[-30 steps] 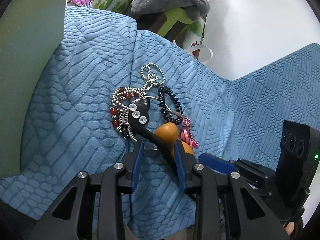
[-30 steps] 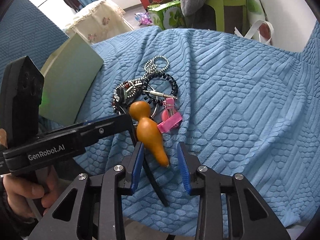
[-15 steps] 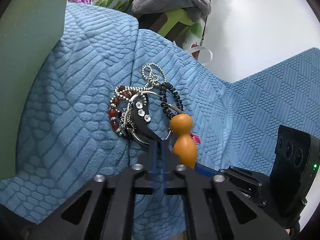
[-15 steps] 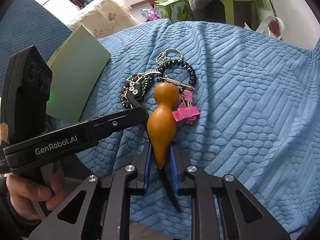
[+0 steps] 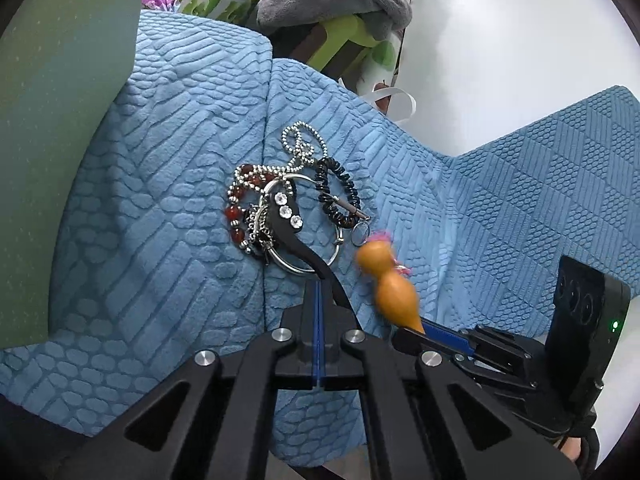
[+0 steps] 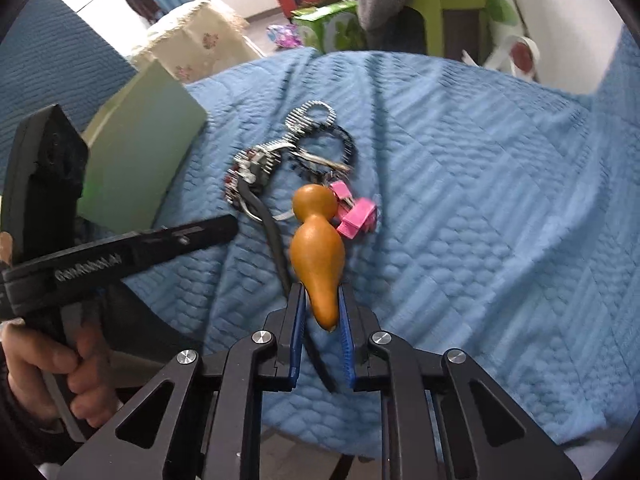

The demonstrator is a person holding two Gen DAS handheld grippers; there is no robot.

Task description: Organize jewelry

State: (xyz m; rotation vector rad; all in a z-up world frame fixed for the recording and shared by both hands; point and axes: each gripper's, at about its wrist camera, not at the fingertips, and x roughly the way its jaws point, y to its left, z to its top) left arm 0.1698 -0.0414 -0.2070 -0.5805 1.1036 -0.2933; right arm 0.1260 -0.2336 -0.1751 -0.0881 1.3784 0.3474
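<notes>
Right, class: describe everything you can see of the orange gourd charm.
The gourd is smooth, glossy orange-brown, looking like wood or dried shell, with a small round bulb above a larger one tapering to a point. The right gripper is shut on its pointed end, bulbs aimed away over the blue cover. Pink clips sit beside its small bulb; whether they join is unclear. The left view blurs it.

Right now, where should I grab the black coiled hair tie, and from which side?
Take the black coiled hair tie on its far right arc, coming from above on the right. That stretch lies bare on the blue textured blanket; its near-left arc crowds the silver bangle and silver ball chain.
</notes>
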